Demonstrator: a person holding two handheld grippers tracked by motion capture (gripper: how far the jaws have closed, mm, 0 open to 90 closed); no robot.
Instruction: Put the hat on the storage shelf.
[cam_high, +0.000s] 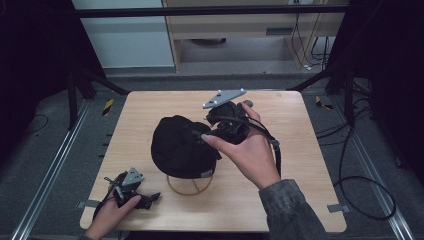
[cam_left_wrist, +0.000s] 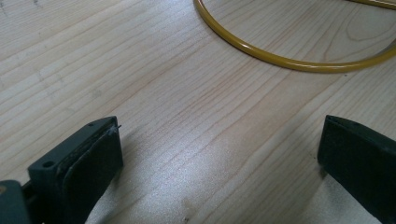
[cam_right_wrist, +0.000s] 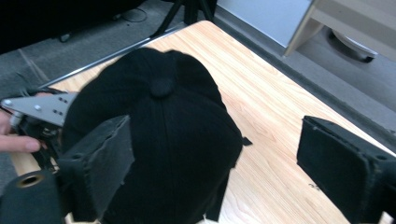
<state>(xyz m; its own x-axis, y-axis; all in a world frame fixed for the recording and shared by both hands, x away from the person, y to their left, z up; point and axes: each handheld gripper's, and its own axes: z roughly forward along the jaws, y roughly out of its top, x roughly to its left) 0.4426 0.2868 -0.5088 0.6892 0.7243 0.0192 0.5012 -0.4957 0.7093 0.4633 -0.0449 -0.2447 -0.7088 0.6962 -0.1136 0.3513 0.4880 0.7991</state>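
Two grippers work the wooden table (cam_high: 280, 200): the left gripper (cam_high: 131, 192) rests near its front edge, jaws spread, just short of a yellow ring (cam_left_wrist: 280, 58). Farther back, the right gripper (cam_high: 212, 131), jaws wide, hovers beside the black cap (cam_high: 180, 145) perched above that ring.

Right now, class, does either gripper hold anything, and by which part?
Nothing is held. The left gripper rests open on the wooden table; the right gripper hovers open over the black fabric cap.
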